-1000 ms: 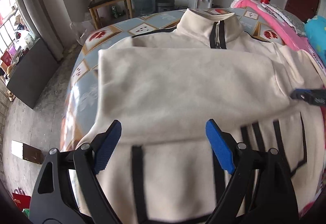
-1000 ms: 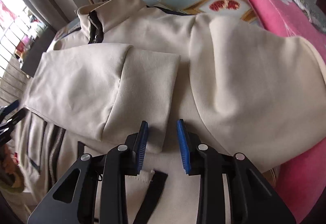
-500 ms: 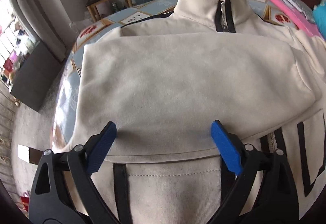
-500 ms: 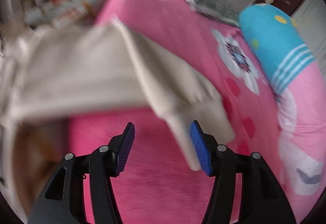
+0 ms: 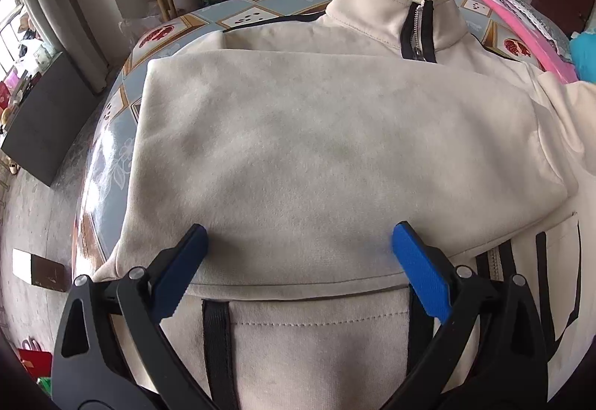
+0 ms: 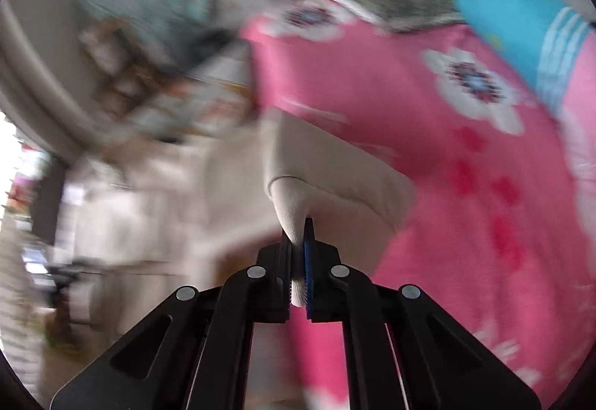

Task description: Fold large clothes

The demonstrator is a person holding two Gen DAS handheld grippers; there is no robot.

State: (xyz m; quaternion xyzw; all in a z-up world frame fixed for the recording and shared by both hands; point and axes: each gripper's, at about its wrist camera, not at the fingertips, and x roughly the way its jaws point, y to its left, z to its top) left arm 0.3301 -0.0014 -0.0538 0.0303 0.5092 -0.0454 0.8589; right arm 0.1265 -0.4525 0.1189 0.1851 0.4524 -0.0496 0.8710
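Patterned tablecloth (image 5: 119,134) bears your cream jacket (image 5: 335,156). Your left gripper (image 5: 298,249) hangs over its folded sleeve, jaws opening, nothing gripped. Your right gripper (image 6: 298,253) pinches the other cuff (image 6: 327,186) before pink bedding (image 6: 465,167).

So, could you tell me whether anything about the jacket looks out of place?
Yes: the jacket's right sleeve is not folded in; it hangs over the pink blanket, pinched in the right gripper.

Soft window daylight, right view motion-blurred
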